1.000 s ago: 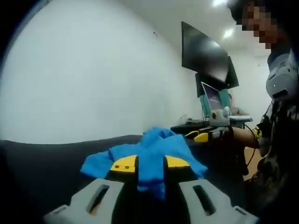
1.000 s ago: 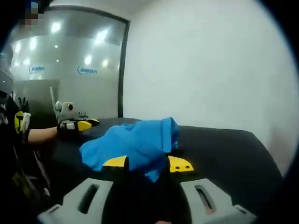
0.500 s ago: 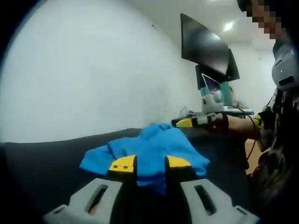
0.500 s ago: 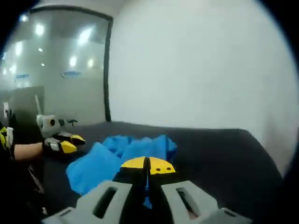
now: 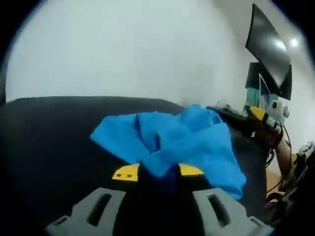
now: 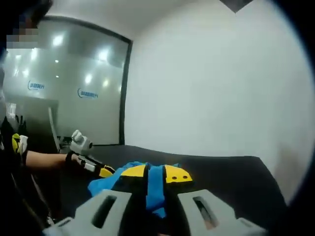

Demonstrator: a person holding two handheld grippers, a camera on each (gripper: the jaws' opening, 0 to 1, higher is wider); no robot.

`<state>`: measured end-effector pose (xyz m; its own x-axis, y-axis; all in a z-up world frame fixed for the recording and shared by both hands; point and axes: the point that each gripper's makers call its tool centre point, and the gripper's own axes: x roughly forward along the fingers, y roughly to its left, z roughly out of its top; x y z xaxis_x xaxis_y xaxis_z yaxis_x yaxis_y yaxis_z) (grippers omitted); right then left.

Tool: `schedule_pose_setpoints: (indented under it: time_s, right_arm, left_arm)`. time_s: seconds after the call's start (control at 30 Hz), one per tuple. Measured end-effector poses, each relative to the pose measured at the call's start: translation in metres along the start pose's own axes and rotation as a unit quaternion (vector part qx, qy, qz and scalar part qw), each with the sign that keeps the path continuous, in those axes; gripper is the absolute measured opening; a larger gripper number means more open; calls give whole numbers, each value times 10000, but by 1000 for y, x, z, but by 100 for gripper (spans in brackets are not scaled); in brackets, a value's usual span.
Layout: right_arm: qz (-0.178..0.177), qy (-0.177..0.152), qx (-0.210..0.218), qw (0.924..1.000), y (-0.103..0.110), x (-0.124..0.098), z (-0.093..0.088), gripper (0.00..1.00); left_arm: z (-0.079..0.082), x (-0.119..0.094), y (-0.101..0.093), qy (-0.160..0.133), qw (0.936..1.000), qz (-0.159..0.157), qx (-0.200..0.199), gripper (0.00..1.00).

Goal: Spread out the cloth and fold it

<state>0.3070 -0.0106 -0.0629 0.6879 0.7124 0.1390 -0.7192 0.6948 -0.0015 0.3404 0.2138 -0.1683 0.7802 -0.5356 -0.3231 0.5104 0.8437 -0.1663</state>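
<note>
Left gripper view: a crumpled blue cloth (image 5: 172,140) lies heaped on a black table (image 5: 44,142) in front of a plain white wall (image 5: 123,49). The left gripper (image 5: 158,172) sits low at the cloth's near edge, its yellow-tipped jaws apart with a fold of cloth drooping into the gap between them; the jaws are not pressed together on it. At the far right the right gripper (image 5: 263,115) comes in over the table's far side, held by a person's arm (image 5: 283,152), just beyond the cloth's right end. Whether it grips anything cannot be told from here. A dark screen (image 5: 268,46) hangs on the wall above it.

Right gripper view: the right gripper (image 6: 156,173) is clamped on the cloth (image 6: 155,189), its yellow-tipped jaws drawn close with a strip of blue fabric pinched between them and hanging down below the tips. More of the cloth bunches on the table (image 6: 236,182) to the left of the jaws. The left gripper (image 6: 101,169) enters from the left, its yellow tips at the cloth's far edge, carried on a person's forearm (image 6: 47,158). Behind it stands a glass partition (image 6: 69,93) reflecting ceiling lights, and the white wall (image 6: 206,83) runs off to the right.
</note>
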Motion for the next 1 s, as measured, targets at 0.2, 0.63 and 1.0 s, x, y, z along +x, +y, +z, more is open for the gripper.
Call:
schedule_pose_setpoints:
  time_s: [0.2, 0.63, 1.0]
  right_arm:
    - [-104, 40, 73, 9999, -11, -5, -9, 12]
    - [459, 752, 38, 9961, 5, 4, -50, 29]
    - [-9, -363, 957, 9948, -28, -13, -12, 29]
  left_arm:
    - [27, -30, -48, -730, 9957, -576, -10, 4]
    - [79, -130, -175, -1606, 9356, -3140, 188, 3]
    - [-13, -152, -243, -118, 8827, -4434, 1548, 2]
